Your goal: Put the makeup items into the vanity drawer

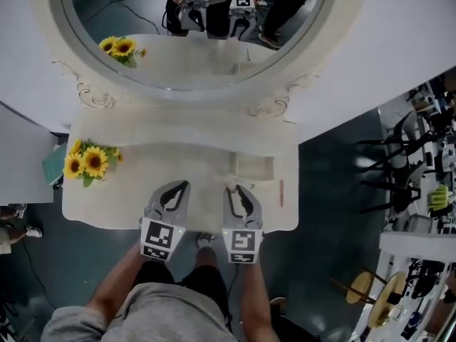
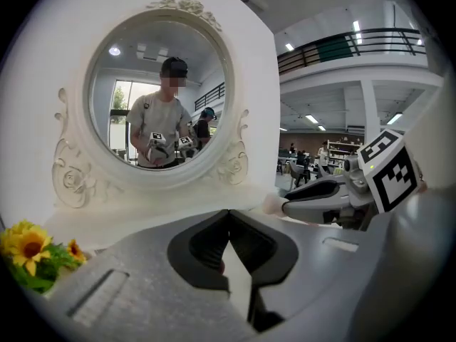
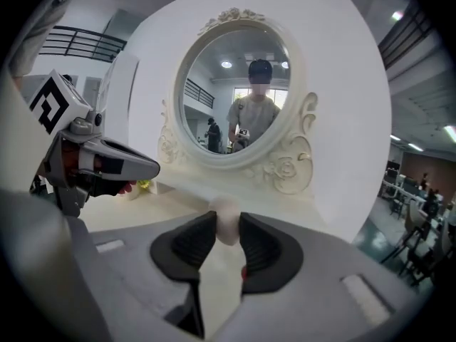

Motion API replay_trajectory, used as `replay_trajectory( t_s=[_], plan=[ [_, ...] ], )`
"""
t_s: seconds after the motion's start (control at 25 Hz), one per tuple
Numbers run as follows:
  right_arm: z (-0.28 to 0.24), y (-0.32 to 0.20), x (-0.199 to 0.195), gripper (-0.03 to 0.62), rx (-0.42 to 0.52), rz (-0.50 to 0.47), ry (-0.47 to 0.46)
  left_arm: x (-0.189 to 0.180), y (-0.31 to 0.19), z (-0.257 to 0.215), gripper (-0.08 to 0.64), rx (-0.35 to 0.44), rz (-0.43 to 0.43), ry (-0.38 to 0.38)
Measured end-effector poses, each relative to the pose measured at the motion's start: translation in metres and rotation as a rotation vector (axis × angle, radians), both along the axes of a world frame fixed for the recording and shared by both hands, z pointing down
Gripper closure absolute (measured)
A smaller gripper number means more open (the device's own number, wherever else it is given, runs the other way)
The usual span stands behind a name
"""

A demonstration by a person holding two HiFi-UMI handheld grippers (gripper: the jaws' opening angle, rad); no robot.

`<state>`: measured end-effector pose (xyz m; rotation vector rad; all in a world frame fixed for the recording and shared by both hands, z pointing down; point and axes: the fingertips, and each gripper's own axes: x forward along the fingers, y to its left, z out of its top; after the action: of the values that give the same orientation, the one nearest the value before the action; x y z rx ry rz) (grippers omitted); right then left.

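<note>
Cream vanity table [image 1: 142,164], carved oval mirror [image 1: 192,55], sunflowers [image 1: 89,161] at left | left tongs [image 2: 228,214]: dark ribbed jaws closed tip-to-tip, nothing between | right tongs [image 3: 227,219]: pinching soft rounded white puff [image 3: 226,232] | slim pink stick [image 1: 281,192]: flat near table's right edge

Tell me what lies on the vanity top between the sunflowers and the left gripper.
Nothing. In the head view, the stretch of vanity top between the sunflowers and the left gripper is bare.
</note>
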<state>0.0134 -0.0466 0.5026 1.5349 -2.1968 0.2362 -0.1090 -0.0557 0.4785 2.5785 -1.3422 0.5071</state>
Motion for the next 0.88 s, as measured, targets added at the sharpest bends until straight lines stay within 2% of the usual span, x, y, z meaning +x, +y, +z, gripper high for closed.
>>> replay_trajectory(
  t_s=[0.4,0.88],
  plan=[
    [0.002,-0.017,0.098,0.482,-0.004,0.152,-0.007,0.091,-0.024,0.003,0.549,-0.005,0.101,-0.004],
    [0.052,-0.049,0.144,0.482,-0.077,0.164,-0.026,0.144,-0.048,0.035,0.549,-0.052,0.106,-0.045]
  ],
)
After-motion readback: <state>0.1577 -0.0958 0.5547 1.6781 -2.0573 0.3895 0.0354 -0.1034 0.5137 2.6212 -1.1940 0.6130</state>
